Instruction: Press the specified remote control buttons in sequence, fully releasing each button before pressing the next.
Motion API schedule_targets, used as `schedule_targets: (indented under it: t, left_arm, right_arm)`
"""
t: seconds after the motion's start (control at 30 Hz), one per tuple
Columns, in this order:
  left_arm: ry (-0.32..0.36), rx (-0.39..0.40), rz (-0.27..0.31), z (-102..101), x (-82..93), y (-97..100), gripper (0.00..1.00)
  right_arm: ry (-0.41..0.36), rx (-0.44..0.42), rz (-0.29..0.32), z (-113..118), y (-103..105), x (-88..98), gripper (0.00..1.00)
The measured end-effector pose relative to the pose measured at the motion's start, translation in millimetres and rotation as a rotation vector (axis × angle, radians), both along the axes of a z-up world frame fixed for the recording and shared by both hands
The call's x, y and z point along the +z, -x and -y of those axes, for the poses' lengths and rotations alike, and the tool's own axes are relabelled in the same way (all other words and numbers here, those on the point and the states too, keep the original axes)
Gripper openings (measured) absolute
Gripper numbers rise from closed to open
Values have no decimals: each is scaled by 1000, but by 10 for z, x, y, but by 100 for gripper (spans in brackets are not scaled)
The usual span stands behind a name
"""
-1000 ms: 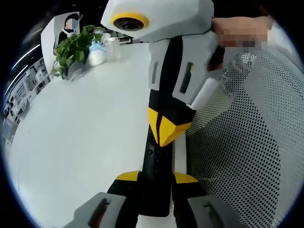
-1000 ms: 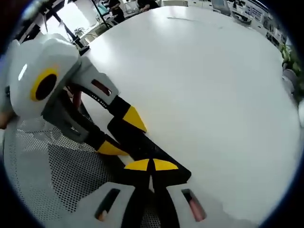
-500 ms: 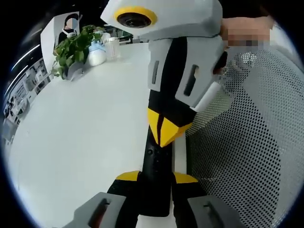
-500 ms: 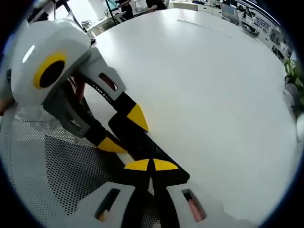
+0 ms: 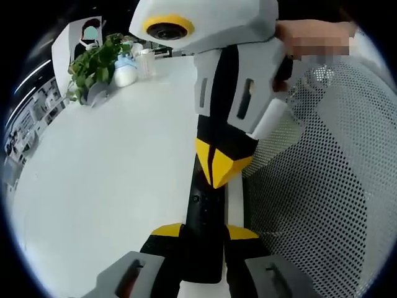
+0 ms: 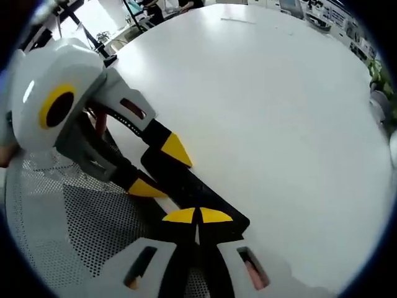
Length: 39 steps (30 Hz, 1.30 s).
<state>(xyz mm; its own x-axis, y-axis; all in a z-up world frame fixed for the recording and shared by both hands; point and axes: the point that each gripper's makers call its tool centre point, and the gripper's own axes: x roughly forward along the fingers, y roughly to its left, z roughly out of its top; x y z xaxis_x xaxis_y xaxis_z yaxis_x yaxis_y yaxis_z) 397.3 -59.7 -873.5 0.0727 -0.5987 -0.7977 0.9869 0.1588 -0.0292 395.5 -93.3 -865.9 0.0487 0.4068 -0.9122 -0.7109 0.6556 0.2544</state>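
Right now, in the left gripper view, my left tongs [image 5: 205, 233] are clenched on the near end of the remote [image 5: 203, 239], a slim black bar that lies along the counter [image 5: 105, 186] edge, beside a white mesh chair [image 5: 322, 198]. The right tongs [image 5: 218, 162] come in from above, yellow tips pinched together and pointing down at the remote's face; I can't tell whether they touch a button. I judge the remote light, stiff and smooth-shelled, so it could slide or pivot under a press; holding it by its long side edges, as the left tongs do, seems the sound place. A plant [image 5: 93, 65] and some bottles [image 5: 127, 65] stand at the far edge. In the right gripper view, my right tongs [image 6: 197, 217] are closed with nothing between them, tips over the remote [image 6: 186, 189], and the left tongs [image 6: 158, 167] straddle its other end. The counter [image 6: 273, 112] is broad, white and glossy, so likely slick. Desks show beyond it.
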Motion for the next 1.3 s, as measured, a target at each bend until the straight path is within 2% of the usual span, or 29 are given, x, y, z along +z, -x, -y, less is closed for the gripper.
schedule_targets:
  t: [0.43,0.63,1.3]
  left_arm:
    - [1,-5,2,0,-4,-4,25]
    - [-1,-8,9,4,-3,1,25]
    - [-4,-14,11,2,-3,-2,25]
  right_arm:
    - [17,-3,-22,47,21,-7,0]
    - [30,31,0,39,31,-19,0]
    - [13,-15,-28,45,21,-19,0]
